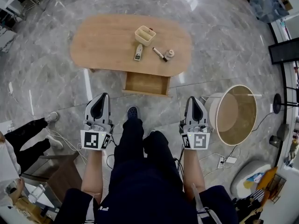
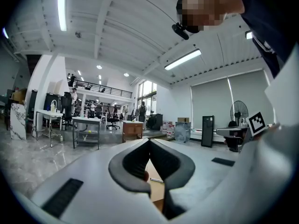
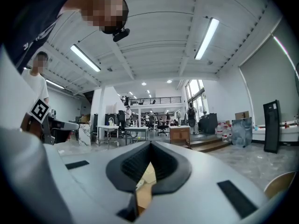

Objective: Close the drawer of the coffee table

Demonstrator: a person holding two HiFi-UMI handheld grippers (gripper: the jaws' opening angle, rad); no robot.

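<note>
The oval wooden coffee table [image 1: 103, 41] stands ahead of me on the marble floor. Its drawer [image 1: 146, 83] is pulled out toward me and looks empty inside. My left gripper [image 1: 103, 95] hangs short of the table, left of the drawer, shut with nothing in it. My right gripper [image 1: 191, 99] is level with it, right of the drawer, also shut and empty. Neither touches the table. In the left gripper view the left gripper [image 2: 149, 141] has its jaws together, with a strip of tabletop showing below them. The right gripper [image 3: 150, 144] looks the same in its own view.
On the tabletop sit a beige cup [image 1: 145, 35], a remote [image 1: 138, 52], a marker [image 1: 160, 54] and a small round object [image 1: 170, 53]. A round wooden side table [image 1: 236, 113] stands at the right. Another person's legs and shoes [image 1: 51, 118] are at the left. Cables and a power strip [image 1: 224, 161] lie at the lower right.
</note>
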